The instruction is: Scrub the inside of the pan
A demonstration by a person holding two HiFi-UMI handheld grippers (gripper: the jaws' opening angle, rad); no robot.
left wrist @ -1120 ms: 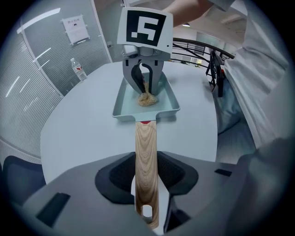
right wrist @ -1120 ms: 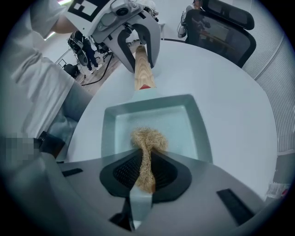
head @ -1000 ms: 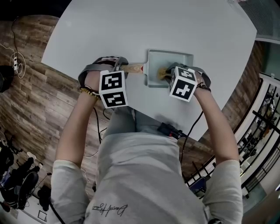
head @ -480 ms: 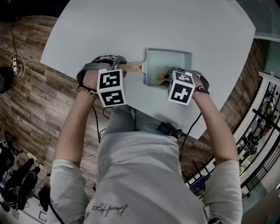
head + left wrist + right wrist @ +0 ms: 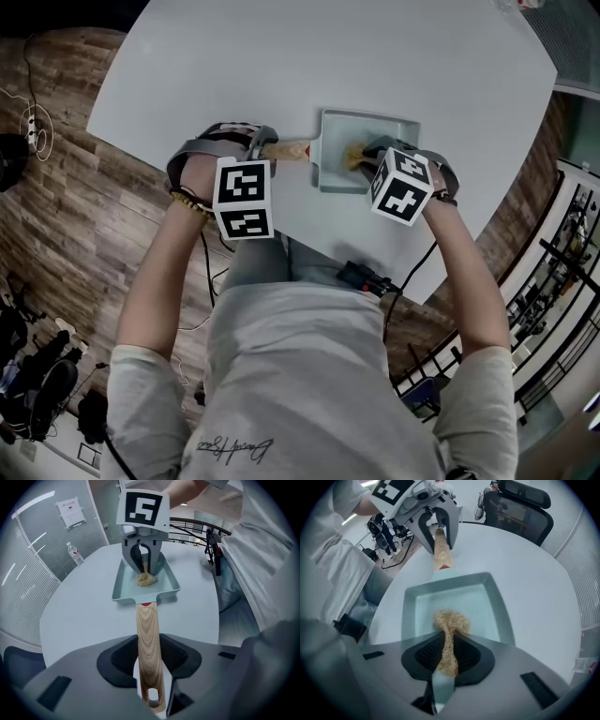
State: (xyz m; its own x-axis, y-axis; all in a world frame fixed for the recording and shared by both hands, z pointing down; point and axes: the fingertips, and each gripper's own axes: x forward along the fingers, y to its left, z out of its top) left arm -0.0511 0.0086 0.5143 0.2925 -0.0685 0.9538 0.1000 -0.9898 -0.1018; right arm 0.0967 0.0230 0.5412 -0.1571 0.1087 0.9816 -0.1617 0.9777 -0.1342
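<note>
1. The pale, rounded surface [image 5: 281, 66] carries everything, with wood-pattern floor [image 5: 66, 216] showing around its edge.
2. The rectangular pale-green pan [image 5: 386, 129] sits flat on the surface near the person's side. Its handle points toward the person's left.
3. The left tool [image 5: 149, 660] is clenched on the wooden handle [image 5: 146, 630]. Its pads press both sides of the handle close to the end with the hanging hole.
4. The right tool [image 5: 449, 656] reaches into the pan from the end opposite the handle. Its jaws are clamped on the scrubber.
5. The scrubber [image 5: 451, 620] is a tan, fibrous wad pinched narrow between the pads. Its free end splays out against the pan's floor, toward the end away from the handle.
</note>
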